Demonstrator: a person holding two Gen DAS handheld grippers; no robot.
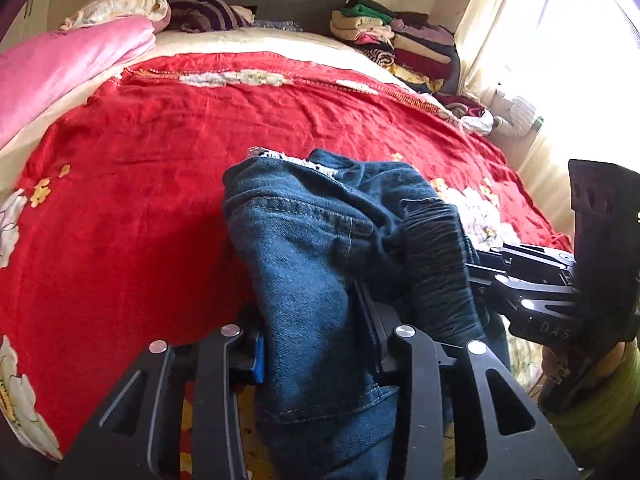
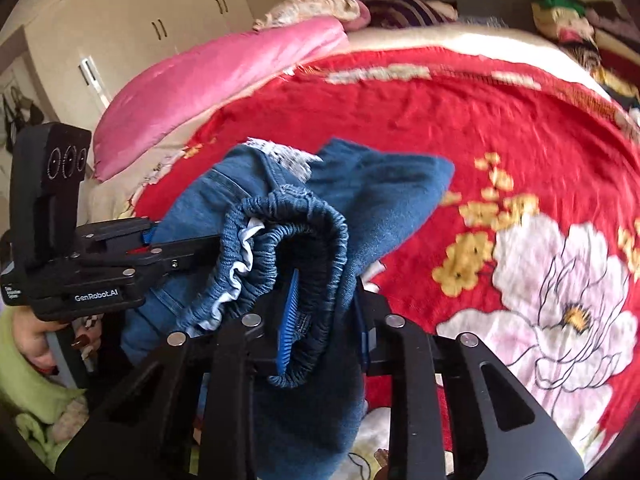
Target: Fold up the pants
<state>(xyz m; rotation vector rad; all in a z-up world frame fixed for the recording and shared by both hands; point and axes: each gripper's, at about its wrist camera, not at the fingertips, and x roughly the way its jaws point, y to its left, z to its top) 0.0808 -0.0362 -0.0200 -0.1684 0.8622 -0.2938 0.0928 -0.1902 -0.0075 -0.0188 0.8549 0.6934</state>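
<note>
Bunched blue denim pants (image 1: 304, 240) hang over the red floral blanket, held up between both grippers. In the left wrist view my left gripper (image 1: 316, 340) is shut on a thick fold of the denim, which fills the gap between its pads. In the right wrist view my right gripper (image 2: 326, 328) is shut on the gathered elastic waistband (image 2: 280, 216) of the pants (image 2: 380, 184). The right gripper (image 1: 480, 276) reaches in from the right in the left wrist view. The left gripper (image 2: 216, 248) enters from the left in the right wrist view. The lower pant legs are hidden below the fingers.
A red blanket (image 1: 160, 152) with white and gold flowers covers the bed. A pink quilt (image 1: 60, 64) lies along its left side, and pillows sit at the head. A stack of folded clothes (image 1: 400, 40) sits far right near a curtained window. Wardrobe doors (image 2: 140, 32) stand behind.
</note>
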